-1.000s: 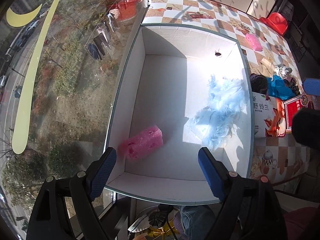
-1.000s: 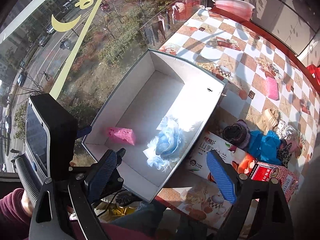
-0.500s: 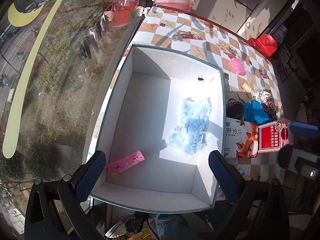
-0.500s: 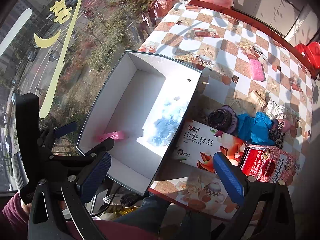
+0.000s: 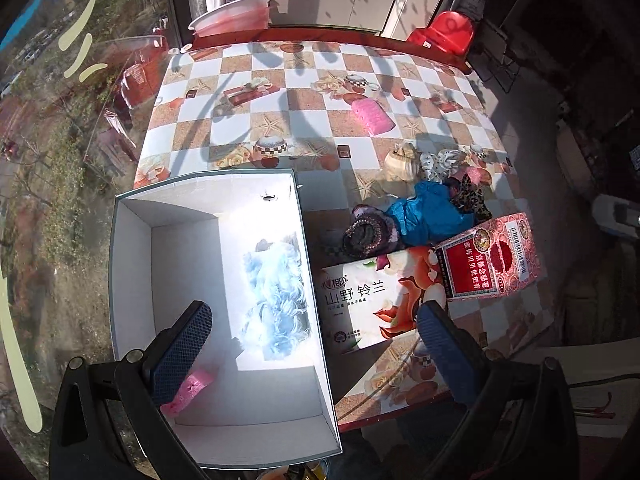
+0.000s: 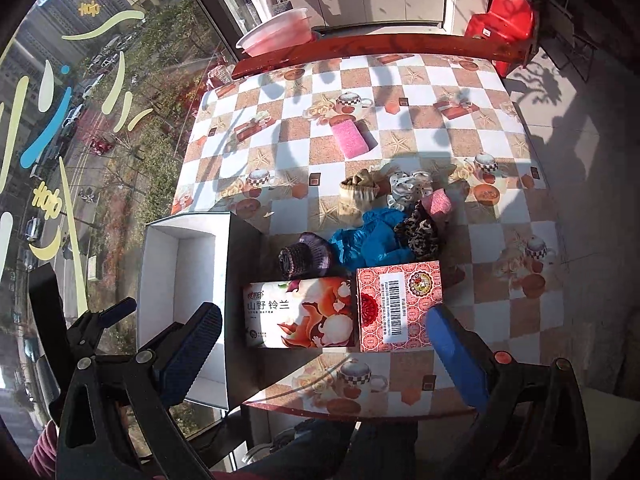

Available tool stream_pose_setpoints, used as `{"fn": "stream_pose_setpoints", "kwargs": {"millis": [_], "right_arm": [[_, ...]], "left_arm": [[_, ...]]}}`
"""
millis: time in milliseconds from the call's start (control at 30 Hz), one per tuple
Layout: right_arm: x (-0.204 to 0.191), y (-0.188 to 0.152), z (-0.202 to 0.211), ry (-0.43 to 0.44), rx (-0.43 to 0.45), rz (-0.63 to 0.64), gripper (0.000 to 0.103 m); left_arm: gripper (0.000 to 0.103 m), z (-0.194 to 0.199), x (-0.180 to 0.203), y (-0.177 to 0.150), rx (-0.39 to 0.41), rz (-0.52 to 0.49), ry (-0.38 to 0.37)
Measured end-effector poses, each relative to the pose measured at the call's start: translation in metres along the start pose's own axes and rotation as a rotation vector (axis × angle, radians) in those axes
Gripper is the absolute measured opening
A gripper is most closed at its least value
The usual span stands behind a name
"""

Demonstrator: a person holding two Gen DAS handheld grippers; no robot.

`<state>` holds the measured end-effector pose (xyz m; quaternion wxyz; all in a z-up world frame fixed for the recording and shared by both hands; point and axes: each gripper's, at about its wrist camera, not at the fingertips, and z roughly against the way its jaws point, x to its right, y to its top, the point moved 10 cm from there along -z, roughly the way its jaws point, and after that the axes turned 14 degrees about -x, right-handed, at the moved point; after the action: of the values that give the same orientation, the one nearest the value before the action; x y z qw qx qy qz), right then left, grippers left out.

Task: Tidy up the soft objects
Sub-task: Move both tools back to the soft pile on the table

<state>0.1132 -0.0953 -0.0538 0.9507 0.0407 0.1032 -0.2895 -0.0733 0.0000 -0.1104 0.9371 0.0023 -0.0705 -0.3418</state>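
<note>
Between the spread blue pads of the left tool point(image 5: 314, 350), which pinched nothing and hung above the near end of the white box point(image 5: 132, 272), lay a fluffy light-blue piece point(image 5: 276, 292) on the box floor. A pink sponge point(image 5: 188, 390) sat partly hidden under that tool's left pad, also inside the box. Beside the box, toward the tool's right, a floral carton point(image 5: 360, 304) and a red carton point(image 5: 492, 258) rested on the checkered counter point(image 5: 248, 128).

Over the counter's near edge the right tool point(image 6: 322, 354) hovered, likewise spread wide and empty, with both cartons just ahead of it. Beyond them sat a heap of soft things: a purple knit piece point(image 6: 306, 258), a blue cloth point(image 6: 372, 240) and a leopard-print scrap point(image 6: 418, 230). Farther off lay another pink sponge point(image 6: 350, 138).
</note>
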Motion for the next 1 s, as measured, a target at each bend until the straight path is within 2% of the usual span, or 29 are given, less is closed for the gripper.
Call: {"fn": "stream_pose_setpoints", "kwargs": {"millis": [133, 267, 333, 433, 667, 867, 1000], "right_arm": [[0.057, 0.004, -0.009, 0.015, -0.036, -0.122, 0.103], [0.092, 0.010, -0.023, 0.034, -0.084, -0.170, 0.103], [0.105, 0.015, -0.031, 0.054, -0.110, -0.184, 0.103], [0.121, 0.026, -0.046, 0.084, -0.150, -0.211, 0.103], [0.153, 0.052, -0.093, 0.153, -0.248, -0.292, 0.103], [0.168, 0.073, -0.129, 0.224, -0.322, -0.369, 0.103], [0.163, 0.090, -0.139, 0.228, -0.331, -0.327, 0.103]], "left_arm": [[0.103, -0.019, 0.033, 0.025, -0.047, -0.055, -0.011], [0.103, -0.039, 0.058, 0.057, -0.093, -0.100, -0.010], [0.103, -0.053, 0.066, 0.070, -0.133, -0.130, 0.022], [0.103, -0.076, 0.074, 0.085, -0.175, -0.204, 0.120], [0.103, -0.129, 0.072, 0.095, -0.331, -0.276, 0.203], [0.103, -0.157, 0.069, 0.098, -0.424, -0.281, 0.202], [0.103, -0.173, 0.067, 0.098, -0.473, -0.293, 0.210]]}}
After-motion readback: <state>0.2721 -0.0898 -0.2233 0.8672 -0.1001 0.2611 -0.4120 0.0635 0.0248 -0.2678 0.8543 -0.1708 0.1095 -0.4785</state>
